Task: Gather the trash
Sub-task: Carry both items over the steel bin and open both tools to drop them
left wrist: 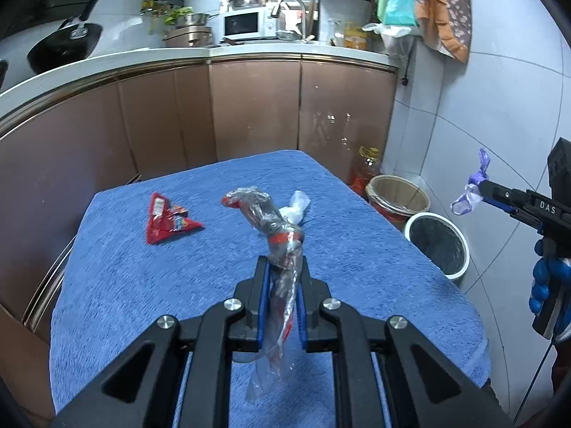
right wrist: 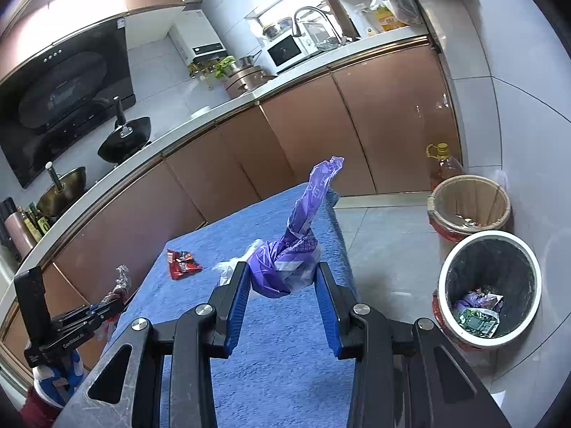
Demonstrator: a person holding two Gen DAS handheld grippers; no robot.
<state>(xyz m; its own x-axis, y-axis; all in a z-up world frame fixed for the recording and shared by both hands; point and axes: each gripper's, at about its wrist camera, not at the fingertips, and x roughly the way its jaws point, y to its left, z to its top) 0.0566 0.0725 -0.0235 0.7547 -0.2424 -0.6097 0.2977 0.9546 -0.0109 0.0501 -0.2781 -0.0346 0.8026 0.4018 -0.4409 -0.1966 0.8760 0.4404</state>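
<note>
1. At the far left of the right wrist view, the left gripper (right wrist: 119, 301) is clamped tight on a twisted clear wrapper with red print (right wrist: 120, 278), beside the left edge of the blue towel (right wrist: 271, 356).
2. In the left wrist view that same left gripper (left wrist: 283, 267) sits low in the centre, its blue pads (left wrist: 263, 296) pressed on the clear wrapper with red print (left wrist: 282, 235), which sticks up past the tips and hangs down behind them.
3. Left of centre in that view, a red snack packet (left wrist: 167, 223) lies flat on the blue towel (left wrist: 142, 303); a crumpled white plastic scrap (left wrist: 296, 208) lies just behind the wrapper.
4. In the right wrist view the red snack packet (right wrist: 182, 264) lies left of centre on the towel.
5. At the centre there, the right gripper (right wrist: 282, 271) grips a knotted purple bag (right wrist: 285, 260) between its pads (right wrist: 239, 296), the bag's twisted tail pointing up.
6. At the lower right, a white-rimmed bin (right wrist: 489, 285) stands on the floor with trash in it; a tan-lined bin (right wrist: 471, 203) stands just behind.
7. At the right edge of the left wrist view, the right gripper (left wrist: 480, 192) holds the purple bag (left wrist: 471, 192) above the white-rimmed bin (left wrist: 439, 246), in a blue-gloved hand (left wrist: 546, 281).
</note>
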